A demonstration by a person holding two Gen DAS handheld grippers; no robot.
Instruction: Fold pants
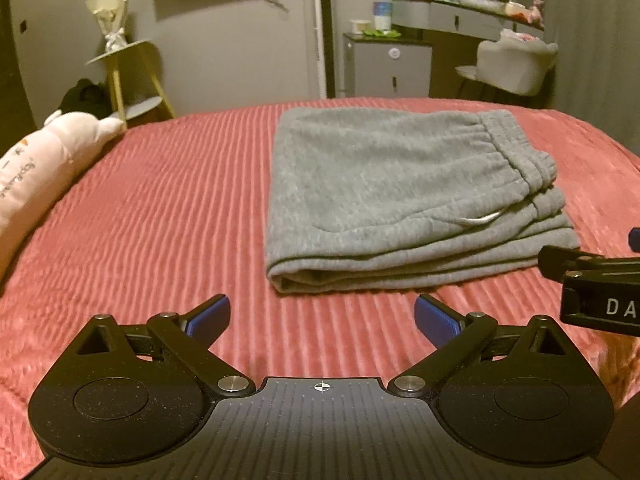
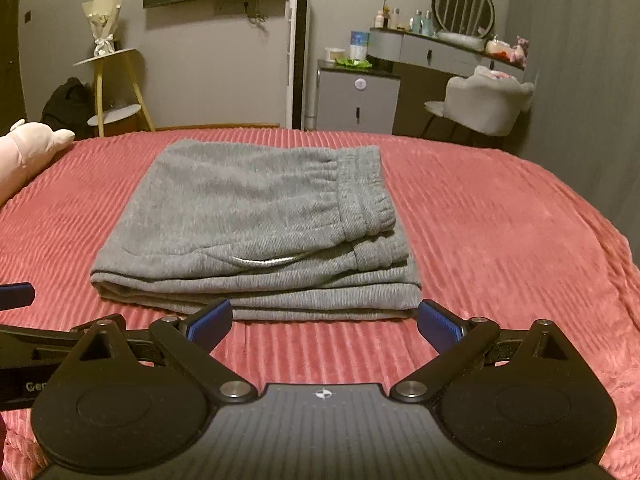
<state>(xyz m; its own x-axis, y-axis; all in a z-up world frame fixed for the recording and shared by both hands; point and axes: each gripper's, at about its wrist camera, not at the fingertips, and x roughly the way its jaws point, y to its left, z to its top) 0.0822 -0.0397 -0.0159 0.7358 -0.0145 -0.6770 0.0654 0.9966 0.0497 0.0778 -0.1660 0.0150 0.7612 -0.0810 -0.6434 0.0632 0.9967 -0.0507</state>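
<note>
The grey sweatpants (image 1: 392, 196) lie folded into a flat rectangular stack on the red ribbed bedspread (image 1: 160, 216), waistband to the right and a white drawstring showing. In the right wrist view the same pants (image 2: 248, 224) sit straight ahead. My left gripper (image 1: 322, 318) hovers open, short of the stack's near left corner, nothing between its blue pads. My right gripper (image 2: 324, 322) is open too, its pads just before the stack's near edge and holding nothing. The right gripper's body shows at the right edge of the left wrist view.
A pink plush toy (image 1: 44, 168) lies along the bed's left side. Beyond the bed stand a yellow-legged side table (image 1: 124, 76) with a bouquet, a small grey cabinet (image 1: 386, 64), a dressing table (image 2: 444, 50) with a round mirror, and a grey chair (image 2: 484, 106).
</note>
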